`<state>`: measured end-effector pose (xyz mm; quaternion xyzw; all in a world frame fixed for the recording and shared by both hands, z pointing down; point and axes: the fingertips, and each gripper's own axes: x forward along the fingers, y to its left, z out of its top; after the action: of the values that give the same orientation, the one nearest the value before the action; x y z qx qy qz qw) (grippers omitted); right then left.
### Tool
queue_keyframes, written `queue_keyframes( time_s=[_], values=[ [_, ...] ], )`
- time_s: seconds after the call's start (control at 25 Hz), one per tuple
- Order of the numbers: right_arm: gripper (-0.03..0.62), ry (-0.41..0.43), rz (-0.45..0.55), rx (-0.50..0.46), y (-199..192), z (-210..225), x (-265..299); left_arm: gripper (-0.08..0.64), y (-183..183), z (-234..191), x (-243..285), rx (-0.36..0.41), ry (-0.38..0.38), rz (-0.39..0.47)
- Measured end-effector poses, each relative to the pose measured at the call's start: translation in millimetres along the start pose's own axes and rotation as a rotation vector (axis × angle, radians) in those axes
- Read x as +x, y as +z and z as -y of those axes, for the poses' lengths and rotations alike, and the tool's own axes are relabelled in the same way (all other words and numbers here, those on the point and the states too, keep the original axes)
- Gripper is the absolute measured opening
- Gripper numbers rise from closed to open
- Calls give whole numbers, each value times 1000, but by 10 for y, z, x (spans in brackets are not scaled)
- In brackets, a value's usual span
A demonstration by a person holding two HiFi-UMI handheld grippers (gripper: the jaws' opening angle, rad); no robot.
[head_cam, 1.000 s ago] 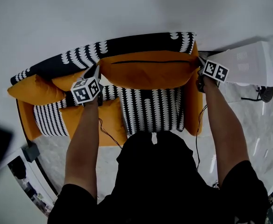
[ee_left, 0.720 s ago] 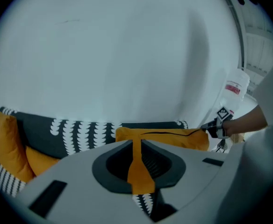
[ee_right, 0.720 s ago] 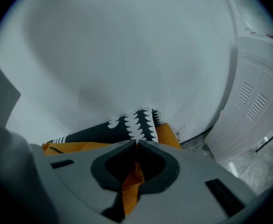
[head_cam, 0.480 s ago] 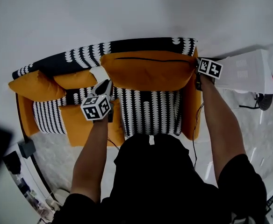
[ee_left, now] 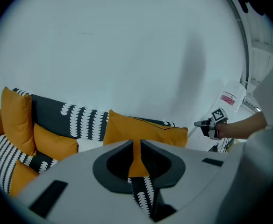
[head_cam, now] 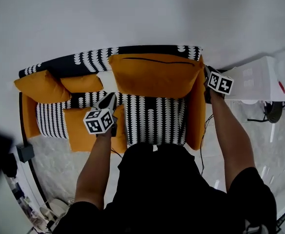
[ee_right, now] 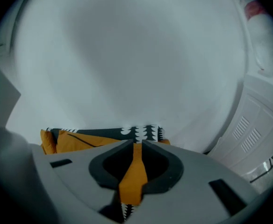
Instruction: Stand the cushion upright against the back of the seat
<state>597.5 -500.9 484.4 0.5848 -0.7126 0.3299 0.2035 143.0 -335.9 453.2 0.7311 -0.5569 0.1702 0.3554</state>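
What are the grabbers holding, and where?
Left gripper: nothing. Right gripper's fingers, just opening, have the cushion's top right corner between them, likely letting go.

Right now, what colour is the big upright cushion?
The cushion is plain orange; clearest in head view.

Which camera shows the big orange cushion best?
Head view: the whole cushion shows, upright against the sofa back. Left gripper view shows its front, partly behind the jaws; right gripper view only a sliver.

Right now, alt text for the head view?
An orange cushion stands upright against the back of a black-and-white sofa. The right gripper, at its right corner, has just been opening, orange fabric between its jaws; the left gripper hovers empty above the seat.
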Motion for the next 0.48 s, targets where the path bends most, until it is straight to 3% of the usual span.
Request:
queue_keyframes(
  time_s=[0.24,0.48],
  values=[
    [54,246,114,-98,-109,-828,-815,51,99,284,-408,-14,0,109],
    [37,591,41,-206,-515,-1727,-1597,43,90,727,-739,78,1,161]
  ],
)
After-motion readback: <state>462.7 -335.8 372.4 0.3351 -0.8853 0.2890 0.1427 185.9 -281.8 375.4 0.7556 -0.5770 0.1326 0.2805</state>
